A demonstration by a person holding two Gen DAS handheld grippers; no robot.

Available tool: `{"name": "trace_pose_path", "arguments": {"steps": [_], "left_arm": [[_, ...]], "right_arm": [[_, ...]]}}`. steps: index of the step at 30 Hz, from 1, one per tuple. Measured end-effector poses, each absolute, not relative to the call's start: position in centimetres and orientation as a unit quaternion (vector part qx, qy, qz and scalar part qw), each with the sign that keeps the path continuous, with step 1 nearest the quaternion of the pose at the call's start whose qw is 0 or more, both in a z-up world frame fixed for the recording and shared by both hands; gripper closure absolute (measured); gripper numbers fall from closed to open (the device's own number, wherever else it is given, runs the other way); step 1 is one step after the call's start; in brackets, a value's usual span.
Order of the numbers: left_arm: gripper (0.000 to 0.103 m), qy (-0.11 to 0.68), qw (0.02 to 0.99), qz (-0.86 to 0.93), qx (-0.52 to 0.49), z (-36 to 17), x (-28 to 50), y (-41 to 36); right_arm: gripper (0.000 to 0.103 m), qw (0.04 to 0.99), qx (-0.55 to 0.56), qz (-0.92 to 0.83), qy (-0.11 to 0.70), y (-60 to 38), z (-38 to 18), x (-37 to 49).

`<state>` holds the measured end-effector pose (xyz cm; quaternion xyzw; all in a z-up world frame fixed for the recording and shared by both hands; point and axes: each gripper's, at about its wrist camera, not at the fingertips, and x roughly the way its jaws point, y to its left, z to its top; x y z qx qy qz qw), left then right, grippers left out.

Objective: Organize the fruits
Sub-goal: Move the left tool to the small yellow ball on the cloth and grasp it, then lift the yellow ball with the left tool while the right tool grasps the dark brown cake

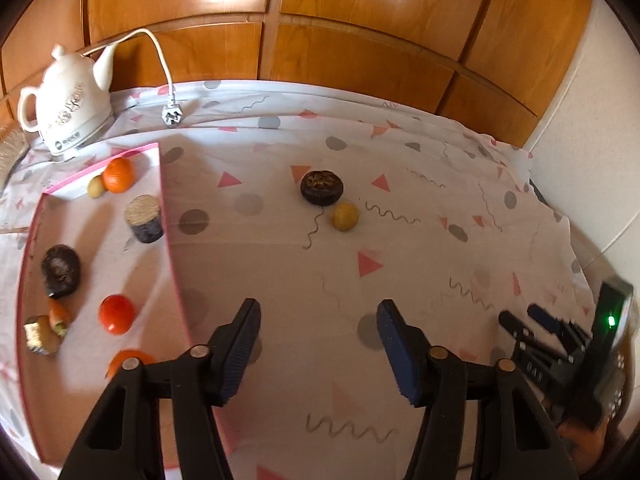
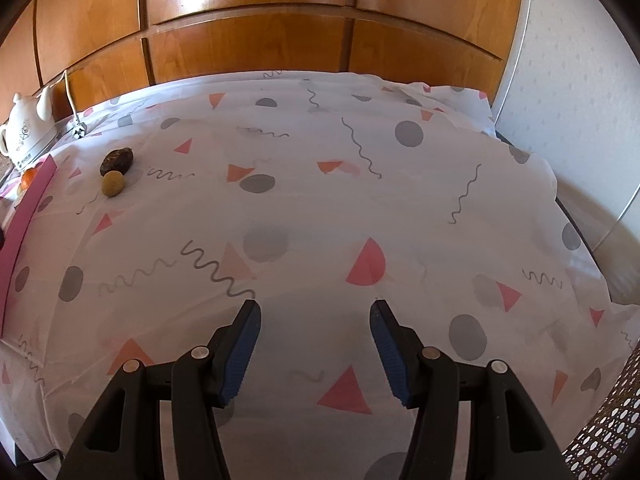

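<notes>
A dark brown round fruit (image 1: 321, 187) and a small yellow fruit (image 1: 346, 216) lie side by side on the patterned tablecloth, far ahead of my left gripper (image 1: 318, 320), which is open and empty. They also show in the right wrist view, the brown fruit (image 2: 117, 160) and the yellow fruit (image 2: 112, 183) at far left. A pink-rimmed tray (image 1: 176, 256) at left holds an orange (image 1: 118, 175), a red tomato (image 1: 116, 314), a dark fruit (image 1: 61, 270) and several other pieces. My right gripper (image 2: 315, 320) is open and empty; it also shows in the left wrist view (image 1: 532, 322).
A white electric kettle (image 1: 68, 108) stands at the back left with its cord and plug (image 1: 172, 116) on the cloth. Wooden cabinet doors (image 1: 320, 20) run behind the table. A white wall (image 2: 580, 80) is on the right. The tray's pink edge (image 2: 28, 208) is at left.
</notes>
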<state>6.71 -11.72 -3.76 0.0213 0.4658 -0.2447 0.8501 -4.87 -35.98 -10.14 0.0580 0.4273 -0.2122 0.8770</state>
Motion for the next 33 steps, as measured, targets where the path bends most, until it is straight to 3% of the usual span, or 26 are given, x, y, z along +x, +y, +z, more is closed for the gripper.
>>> {"name": "trace_pose_path", "arguments": {"steps": [5, 19, 20, 21, 22, 33], "left_arm": [[0.063, 0.474, 0.845, -0.247, 0.011, -4.5, 9.3, -13.6], [0.064, 0.504, 0.834, -0.222, 0.04, -8.2, 15.7, -21.1], [0.066, 0.504, 0.833, -0.222, 0.041, -8.5, 15.9, -21.3], [0.077, 0.506, 0.832, -0.223, 0.042, -8.9, 16.2, -21.5], [0.077, 0.506, 0.832, -0.224, 0.043, -9.4, 16.4, -21.7], [0.078, 0.471, 0.844, -0.245, 0.07, -9.2, 10.6, -18.4]], "right_arm": [[0.045, 0.877, 0.061, -0.207, 0.428, -36.2, -10.4, -4.8], [0.045, 0.88, 0.055, -0.192, 0.431, -36.3, -10.5, -4.6], [0.045, 0.88, 0.054, -0.191, 0.431, -36.3, -10.5, -4.7], [0.045, 0.88, 0.055, -0.191, 0.431, -36.3, -10.5, -4.7], [0.045, 0.88, 0.056, -0.19, 0.432, -36.3, -10.5, -4.6], [0.045, 0.88, 0.054, -0.188, 0.432, -36.2, -10.6, -4.4]]}}
